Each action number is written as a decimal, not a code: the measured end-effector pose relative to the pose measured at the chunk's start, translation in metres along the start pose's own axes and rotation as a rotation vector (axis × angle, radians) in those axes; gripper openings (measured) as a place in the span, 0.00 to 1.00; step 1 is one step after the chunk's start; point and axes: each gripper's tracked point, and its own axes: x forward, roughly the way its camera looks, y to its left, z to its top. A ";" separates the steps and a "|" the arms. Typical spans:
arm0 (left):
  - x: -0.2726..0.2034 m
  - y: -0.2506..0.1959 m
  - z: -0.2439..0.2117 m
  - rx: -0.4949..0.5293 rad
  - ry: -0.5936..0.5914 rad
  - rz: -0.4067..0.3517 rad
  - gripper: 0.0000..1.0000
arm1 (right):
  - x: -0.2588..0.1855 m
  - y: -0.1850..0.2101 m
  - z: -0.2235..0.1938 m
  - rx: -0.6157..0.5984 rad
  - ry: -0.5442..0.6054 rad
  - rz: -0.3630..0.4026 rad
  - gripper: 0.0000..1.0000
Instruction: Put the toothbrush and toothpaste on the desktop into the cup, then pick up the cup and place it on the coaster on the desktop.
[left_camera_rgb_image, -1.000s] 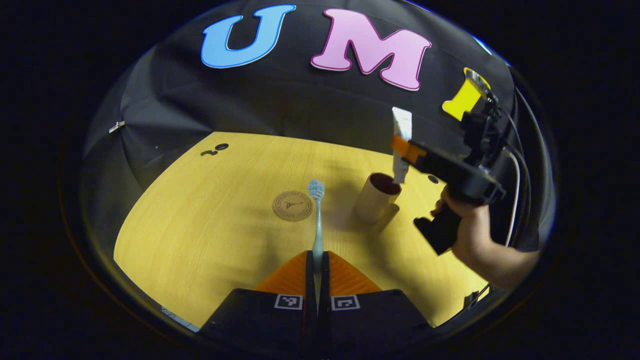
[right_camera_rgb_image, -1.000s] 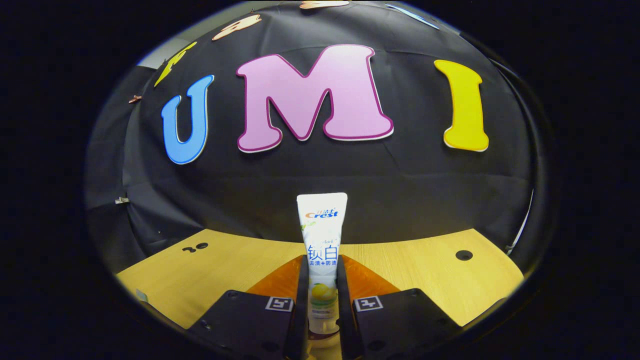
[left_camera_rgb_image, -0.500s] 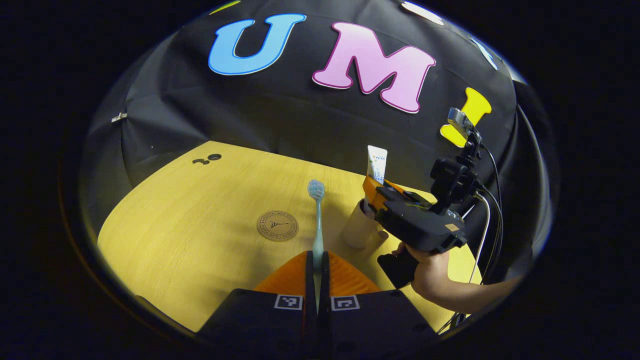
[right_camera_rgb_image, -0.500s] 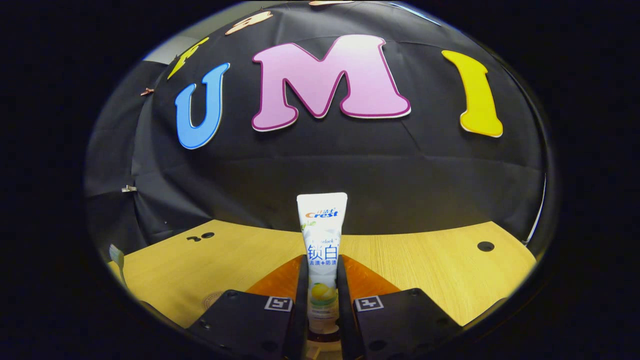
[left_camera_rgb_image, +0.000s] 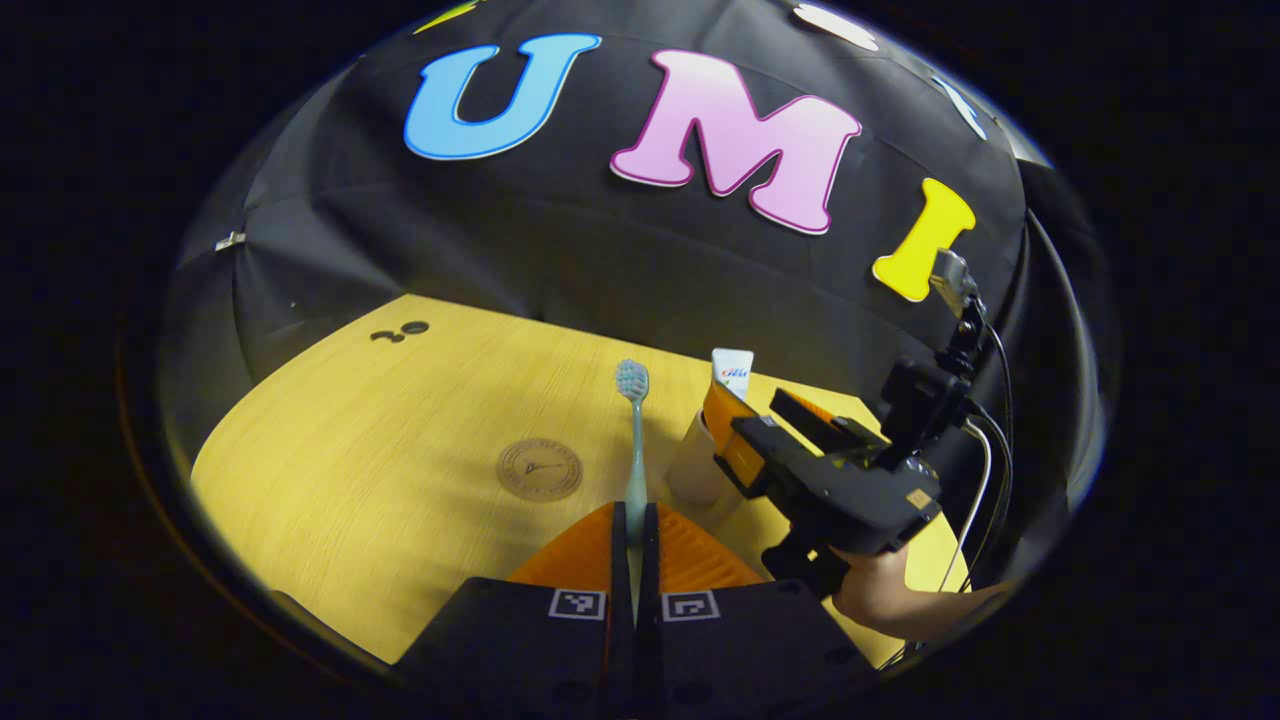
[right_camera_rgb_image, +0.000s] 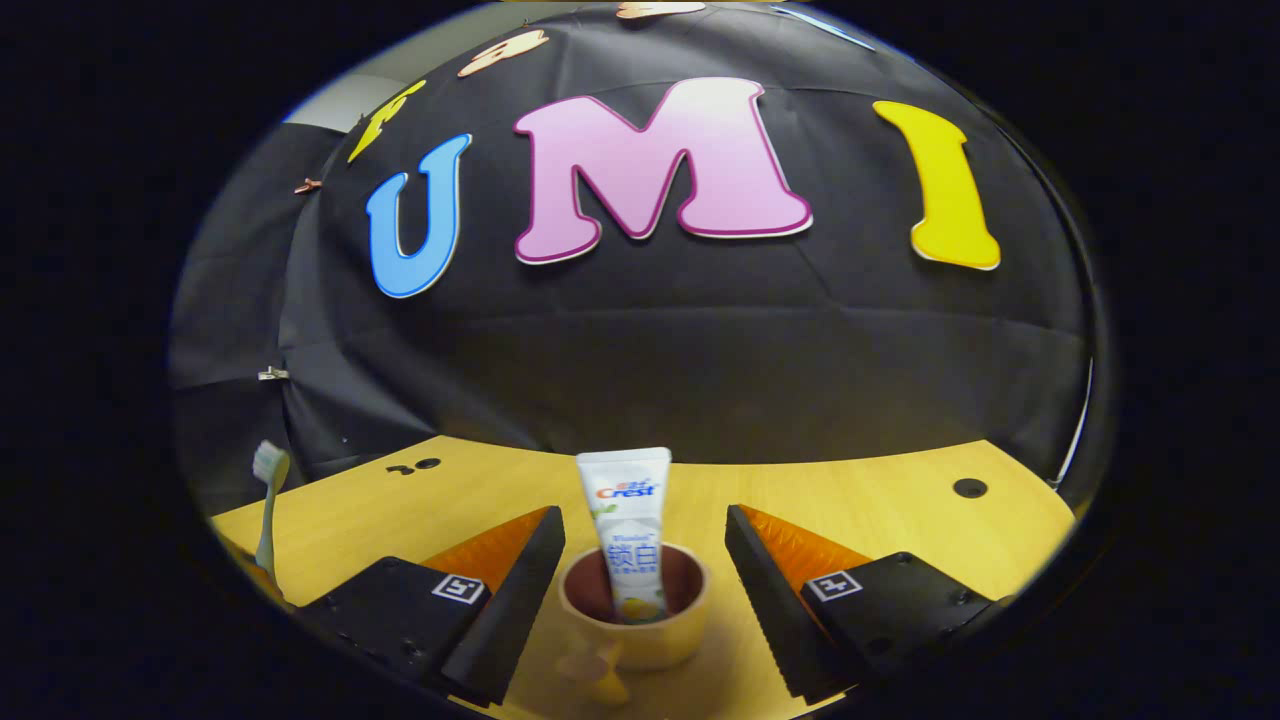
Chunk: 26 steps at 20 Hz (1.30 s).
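Note:
My left gripper (left_camera_rgb_image: 634, 525) is shut on the handle of a pale blue toothbrush (left_camera_rgb_image: 634, 440), which stands upright with its bristles up. The same toothbrush (right_camera_rgb_image: 267, 500) appears at the left edge of the right gripper view. A white toothpaste tube (right_camera_rgb_image: 627, 535) stands upright inside the beige cup (right_camera_rgb_image: 634, 620), and my right gripper (right_camera_rgb_image: 645, 560) is open with one finger on each side of the cup, touching neither cup nor tube. In the left gripper view the cup (left_camera_rgb_image: 692, 470) and the tube's top (left_camera_rgb_image: 732, 372) sit just behind the right gripper (left_camera_rgb_image: 740, 440). A round brown coaster (left_camera_rgb_image: 539, 468) lies left of the cup.
The yellow wooden desktop (left_camera_rgb_image: 380, 440) has small dark holes at its far left (left_camera_rgb_image: 398, 331) and far right (right_camera_rgb_image: 968, 487). A hand (left_camera_rgb_image: 880, 600) holds the right gripper, with cables (left_camera_rgb_image: 985, 480) trailing behind it. Black cloth walls close the back.
The right gripper lowered the toothpaste into the cup and opened, leaving the tube standing in it. The left gripper kept its hold on the toothbrush and shifted slightly.

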 end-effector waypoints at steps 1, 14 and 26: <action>0.005 -0.007 0.012 0.003 -0.023 -0.018 0.06 | -0.009 -0.008 0.002 0.012 0.003 -0.011 0.99; 0.089 -0.077 0.114 -0.013 -0.385 -0.212 0.06 | -0.065 -0.099 -0.039 0.073 0.172 -0.173 0.98; 0.145 -0.078 0.080 0.178 -0.494 -0.159 0.11 | -0.069 -0.092 -0.062 0.071 0.223 -0.149 0.98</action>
